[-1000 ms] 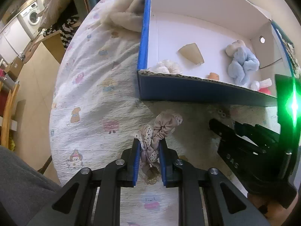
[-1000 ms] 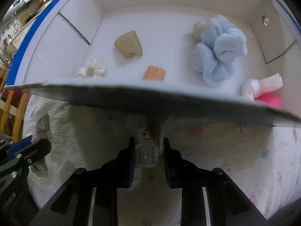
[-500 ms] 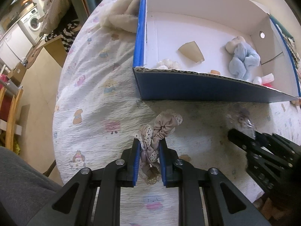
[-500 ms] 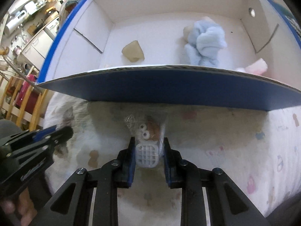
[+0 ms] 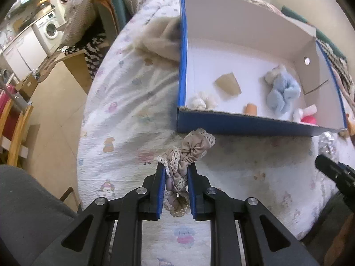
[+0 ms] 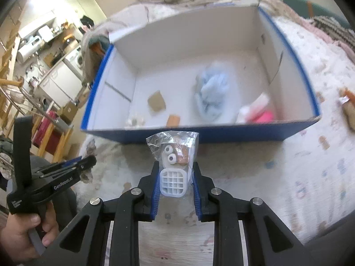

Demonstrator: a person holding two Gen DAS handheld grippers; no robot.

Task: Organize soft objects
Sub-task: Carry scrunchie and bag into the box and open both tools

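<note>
a beige scrunchie [image 5: 190, 153] with lace trim is clamped between the blue pads of the left tool [image 5: 176, 186]; its upper loop sticks out past the fingertips, and its lower end hangs behind them. it is held above a printed quilt [image 5: 124, 122], just in front of the near wall of a blue box [image 5: 244, 125] with a white inside.

a clear bag [image 6: 174, 153] is pinched in the right tool [image 6: 175, 181]. through the plastic a white grid piece, two small white rings and a brown bit are seen. the bag is held in front of the box's near wall, above the quilt.

inside the box, apart from one another, lie a tan wedge [image 5: 228, 85], a cream scrunchie [image 5: 202, 102] against the near wall, a small orange piece [image 5: 250, 109], a pale blue plush [image 5: 283, 93], and a pink and white item [image 5: 307, 115] in the near right corner. in the right wrist view these contents are blurred.

a beige cloth [image 5: 159, 42] is bunched against the box's left outer wall. a brown toy [image 6: 348, 108] lies on the quilt to the right of the box. the left tool's handle is gripped by a hand [image 6: 24, 232] at the lower left of the right wrist view.
</note>
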